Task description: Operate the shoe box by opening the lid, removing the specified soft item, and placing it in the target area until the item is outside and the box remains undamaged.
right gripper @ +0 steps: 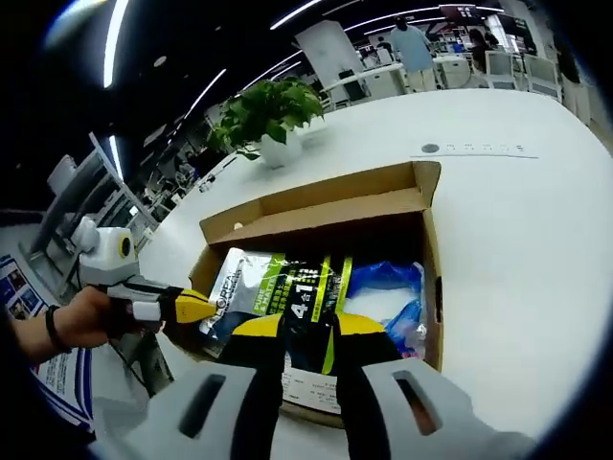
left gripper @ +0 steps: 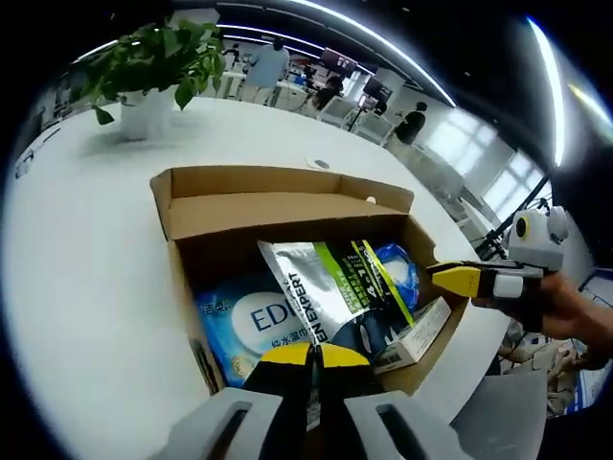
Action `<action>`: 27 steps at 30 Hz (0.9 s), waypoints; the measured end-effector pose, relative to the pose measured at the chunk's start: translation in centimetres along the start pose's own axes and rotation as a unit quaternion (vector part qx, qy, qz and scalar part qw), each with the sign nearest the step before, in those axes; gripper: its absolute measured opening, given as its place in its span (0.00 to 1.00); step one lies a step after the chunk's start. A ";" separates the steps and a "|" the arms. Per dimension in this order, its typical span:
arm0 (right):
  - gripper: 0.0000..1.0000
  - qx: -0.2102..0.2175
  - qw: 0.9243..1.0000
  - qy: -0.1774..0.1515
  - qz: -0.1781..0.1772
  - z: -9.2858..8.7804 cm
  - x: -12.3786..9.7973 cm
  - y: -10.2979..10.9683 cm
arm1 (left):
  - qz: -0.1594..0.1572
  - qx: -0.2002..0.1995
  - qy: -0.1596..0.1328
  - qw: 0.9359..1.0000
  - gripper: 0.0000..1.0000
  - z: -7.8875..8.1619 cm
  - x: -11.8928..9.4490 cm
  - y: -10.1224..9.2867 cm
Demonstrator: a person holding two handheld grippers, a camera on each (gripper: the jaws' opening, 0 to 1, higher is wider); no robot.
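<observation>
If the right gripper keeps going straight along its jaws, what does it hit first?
Most likely the silver and green pouch lying in the open cardboard box; the right gripper sits just over it, though depth is unclear.

You have the open box (left gripper: 287, 206) on the desk (left gripper: 86, 278), with a potted plant (left gripper: 153, 67) behind it. In the box a pouch (left gripper: 316, 283) lies on a packet (left gripper: 254, 321), a small carton (left gripper: 417, 335) beside them. Your left claw (left gripper: 311, 356) is at the near wall, your right claw (left gripper: 455, 278) at the side wall
</observation>
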State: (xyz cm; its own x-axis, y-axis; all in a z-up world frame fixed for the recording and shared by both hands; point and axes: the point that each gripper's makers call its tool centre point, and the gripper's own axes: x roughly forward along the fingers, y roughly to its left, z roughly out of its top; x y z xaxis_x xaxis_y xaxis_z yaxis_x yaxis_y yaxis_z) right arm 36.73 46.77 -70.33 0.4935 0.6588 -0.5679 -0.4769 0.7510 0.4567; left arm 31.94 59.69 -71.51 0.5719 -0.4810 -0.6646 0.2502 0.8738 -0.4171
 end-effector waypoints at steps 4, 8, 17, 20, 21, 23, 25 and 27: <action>0.17 0.001 1.000 0.008 -0.003 -0.1 0.7 -0.3 | 0.000 -0.002 0.000 1.000 0.01 0.1 0.1 0.1; 0.16 0.010 1.000 0.024 -0.012 -0.6 1.5 -0.9 | -0.001 -0.003 0.000 1.000 0.01 0.2 0.3 0.5; 0.17 0.005 0.999 0.041 -0.023 -0.9 2.9 -1.2 | 0.001 -0.002 0.001 1.000 0.00 0.1 0.5 0.8; 0.18 0.005 0.999 0.047 -0.022 -1.1 3.4 -1.2 | 0.000 -0.004 0.000 1.000 0.00 0.2 0.6 0.9; 0.18 0.005 0.999 0.049 -0.023 -1.1 3.5 -1.3 | 0.000 -0.005 0.000 1.000 0.00 0.2 0.6 0.9; 0.17 0.006 0.998 0.050 -0.024 -1.1 3.6 -1.4 | 0.000 -0.005 0.001 1.000 0.00 0.2 0.6 0.9; 0.17 0.007 0.998 0.052 -0.024 -1.2 3.8 -1.4 | 0.000 -0.006 0.001 1.000 0.00 0.2 0.6 0.9; 0.16 0.008 0.998 0.055 -0.022 -1.3 3.9 -1.5 | -0.001 -0.007 0.000 1.000 0.00 0.1 0.6 0.9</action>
State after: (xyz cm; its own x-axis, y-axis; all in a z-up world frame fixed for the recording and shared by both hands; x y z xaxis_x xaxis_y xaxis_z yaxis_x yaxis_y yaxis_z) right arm 38.42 48.22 -74.13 0.4310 0.6171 -0.6583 -0.4450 0.7801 0.4398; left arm 32.65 60.22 -72.23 0.5711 -0.4822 -0.6644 0.2399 0.8720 -0.4267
